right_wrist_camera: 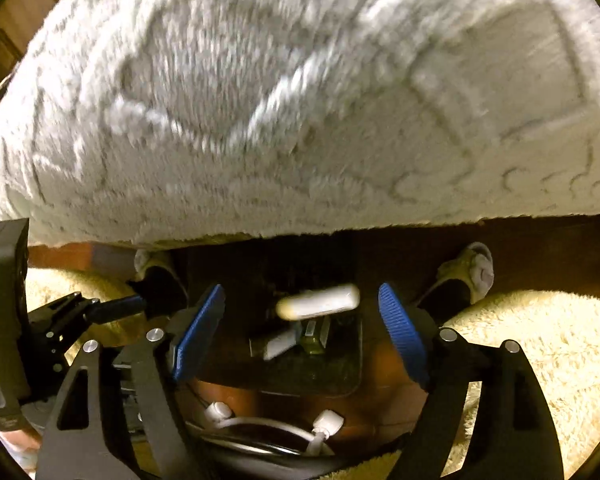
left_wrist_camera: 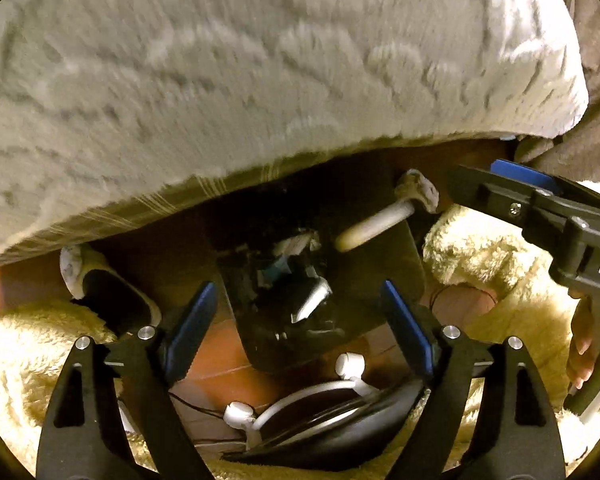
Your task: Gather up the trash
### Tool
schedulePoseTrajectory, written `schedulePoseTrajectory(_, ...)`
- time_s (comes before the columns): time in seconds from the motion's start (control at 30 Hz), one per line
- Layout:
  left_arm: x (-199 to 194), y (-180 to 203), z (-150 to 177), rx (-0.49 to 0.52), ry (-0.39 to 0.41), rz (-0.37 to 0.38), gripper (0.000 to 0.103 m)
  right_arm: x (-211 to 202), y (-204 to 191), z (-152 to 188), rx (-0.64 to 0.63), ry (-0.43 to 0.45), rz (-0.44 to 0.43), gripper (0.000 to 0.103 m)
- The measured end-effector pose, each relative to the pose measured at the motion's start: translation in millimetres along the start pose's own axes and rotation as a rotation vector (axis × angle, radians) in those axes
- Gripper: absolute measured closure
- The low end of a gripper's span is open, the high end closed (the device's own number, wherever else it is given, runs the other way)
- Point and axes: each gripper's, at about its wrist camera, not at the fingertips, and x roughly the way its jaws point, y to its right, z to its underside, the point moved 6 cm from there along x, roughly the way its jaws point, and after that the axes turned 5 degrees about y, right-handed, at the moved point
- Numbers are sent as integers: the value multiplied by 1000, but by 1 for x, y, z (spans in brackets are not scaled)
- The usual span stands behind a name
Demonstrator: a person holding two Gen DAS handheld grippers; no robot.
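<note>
Both grippers hang over a dark bin (right_wrist_camera: 312, 364) on the reddish floor (left_wrist_camera: 216, 364), low in the middle of each view. The right gripper (right_wrist_camera: 300, 332) has its blue pads spread wide and grasps nothing; a white tube-shaped piece of trash (right_wrist_camera: 320, 302) sits blurred between and beyond the pads, above the bin's mouth, and appears to be in the air. In the left wrist view the same tube (left_wrist_camera: 374, 226) lies right of centre, just over the bin (left_wrist_camera: 400, 276), with the right gripper (left_wrist_camera: 500, 184) at the right edge. The left gripper (left_wrist_camera: 300, 332) is likewise released and empty.

The step in hand seems to be dropping the tube into the bin. To do it well, keep the right gripper's pads wide and centred over the opening until the tube settles, since a long piece can catch on the rim and tip out. The left gripper should stay clear of the mouth.

By count: one bin, already holding several scraps (right_wrist_camera: 288, 342) that I cannot number reliably; one white tube; two slippers (left_wrist_camera: 100, 280), one on each side of the bin; one pair of headphones (left_wrist_camera: 300, 408) at the bottom edge, near the bin. A grey fleece blanket (left_wrist_camera: 260, 80) fills the upper half, and cream fleece (left_wrist_camera: 500, 272) lies at the lower left and right.
</note>
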Motion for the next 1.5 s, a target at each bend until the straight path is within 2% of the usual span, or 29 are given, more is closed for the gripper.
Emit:
schedulePoseTrajectory(0.17, -33, 3, -11, 2, 92, -25, 21, -30, 2, -8, 6, 78, 10, 11)
schedulePoseTrajectory(0.3, -73, 3, -17, 3, 198, -62, 16, -66, 4, -7, -5, 175, 34, 3)
schedulePoseTrajectory(0.47, -142, 6, -30, 9, 369, -134, 8, -118, 2, -17, -33, 310, 96, 3)
schedulePoseTrajectory(0.67, -238, 10, -48, 0, 601, -218, 8, -207, -2, -37, -64, 552, 222, 3)
schedulePoseTrajectory(0.77, -274, 11, -51, -10, 688, -243, 8, -242, 2, -43, -57, 628, 260, 3)
schedulePoseTrajectory(0.93, -314, 8, -54, -27, 773, -272, 8, -293, -1, -53, -64, 730, 246, 3)
schedulePoseTrajectory(1.03, -332, 10, -54, -32, 816, -278, 8, -309, -1, -55, -65, 767, 249, 3)
schedulePoseTrajectory(1.27, -369, 17, -55, -40, 915, -295, 8, -336, -2, -56, -55, 840, 265, 3)
schedulePoseTrajectory(1.5, -385, 22, -50, -32, 955, -306, 8, -356, -6, -52, -68, 883, 283, 3)
